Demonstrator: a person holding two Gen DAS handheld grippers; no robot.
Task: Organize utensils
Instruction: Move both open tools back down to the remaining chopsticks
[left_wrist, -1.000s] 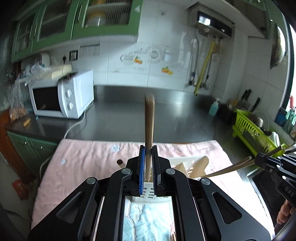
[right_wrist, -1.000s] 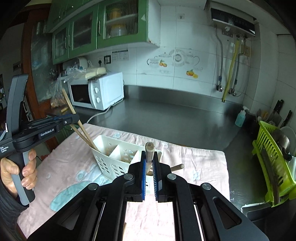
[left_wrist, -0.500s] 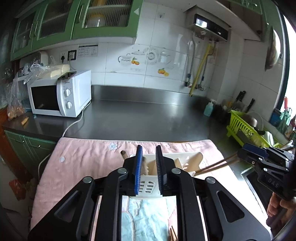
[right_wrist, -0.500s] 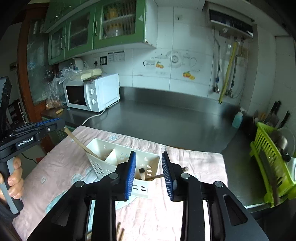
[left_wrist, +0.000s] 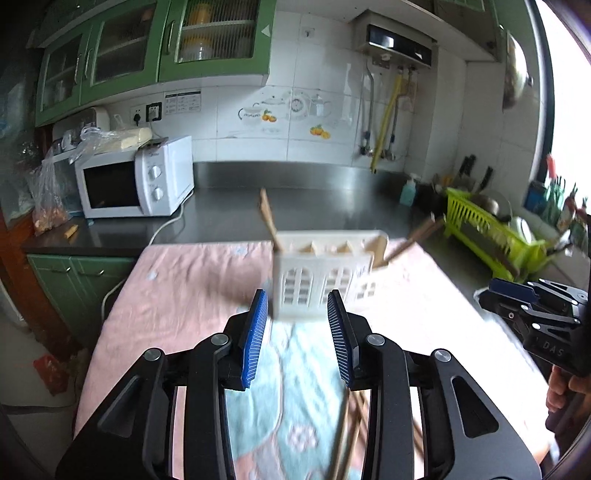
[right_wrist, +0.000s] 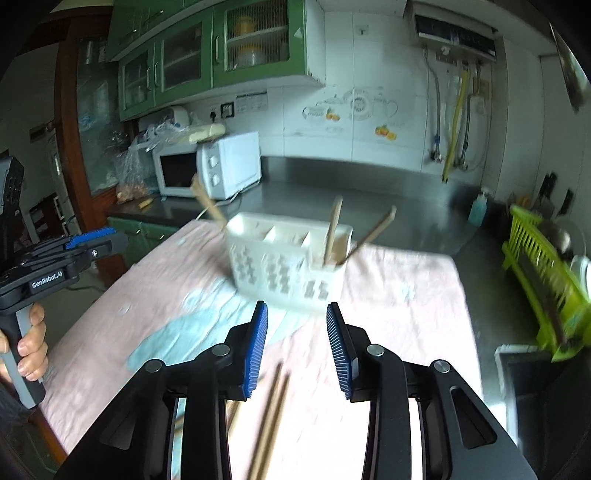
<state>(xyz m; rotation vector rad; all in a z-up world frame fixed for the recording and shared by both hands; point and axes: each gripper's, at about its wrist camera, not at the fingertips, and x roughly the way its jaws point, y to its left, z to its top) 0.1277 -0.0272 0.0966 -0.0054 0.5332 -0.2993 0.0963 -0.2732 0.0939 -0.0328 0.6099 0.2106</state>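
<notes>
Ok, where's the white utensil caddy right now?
The white utensil caddy stands on the pink cloth, just ahead of both open grippers, microwave behind-left.

White microwave oven (left_wrist: 136, 181) on grey steel counter (left_wrist: 314, 210) at left; lime-green plastic dish rack (right_wrist: 543, 273) at right; green glass-fronted wall cabinets (right_wrist: 207, 51) above; teal soap bottle (left_wrist: 407, 192) near the wall.

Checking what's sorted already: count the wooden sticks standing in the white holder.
3. A left-leaning stick stands at the white holder's left end; an upright stick and a right-leaning stick stand at its right end. Blur may merge pairs, so more could be hidden.
</notes>
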